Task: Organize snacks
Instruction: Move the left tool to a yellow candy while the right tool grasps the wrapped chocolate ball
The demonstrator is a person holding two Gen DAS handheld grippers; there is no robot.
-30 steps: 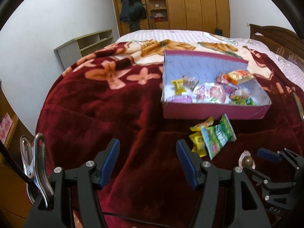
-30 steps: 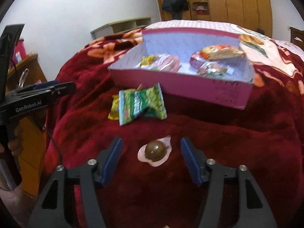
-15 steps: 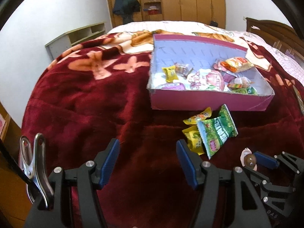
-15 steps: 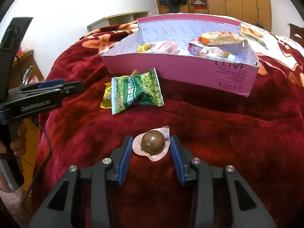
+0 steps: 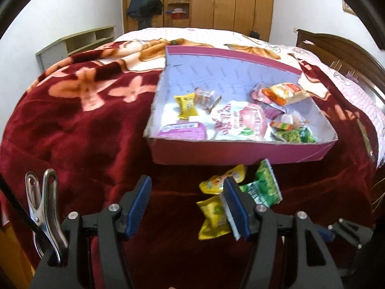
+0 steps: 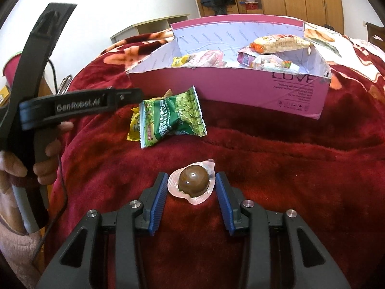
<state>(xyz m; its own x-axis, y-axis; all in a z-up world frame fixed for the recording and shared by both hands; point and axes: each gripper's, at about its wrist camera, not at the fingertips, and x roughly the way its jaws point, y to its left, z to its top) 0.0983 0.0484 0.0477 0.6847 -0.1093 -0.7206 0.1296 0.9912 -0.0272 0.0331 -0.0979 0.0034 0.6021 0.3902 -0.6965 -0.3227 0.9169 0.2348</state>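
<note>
Both grippers: black frames, blue ribbed pads (image 6: 157, 201), silver screws; left gripper (image 6: 79, 104) marked "GenRobot.AI"; pink fleece sleeve (image 6: 14, 252)

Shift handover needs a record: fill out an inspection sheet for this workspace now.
Surface: dark red plush blanket with flower print, spread over a bed.
Job's things: pink cardboard box holding assorted snack packets; green pea snack packet and yellow candy packets lie before it; brown chocolate ball in a clear blister sits nearest.
Clutter: metal spring clip on the left tool.
Grippers: right gripper, jaws pressed on the blister's rim; left gripper, jaws open, nothing between them.
Cables: thin black cable hanging from the left tool.
Surroundings: wooden wardrobe, hanging dark jackets, low shelf unit, white walls.
</note>
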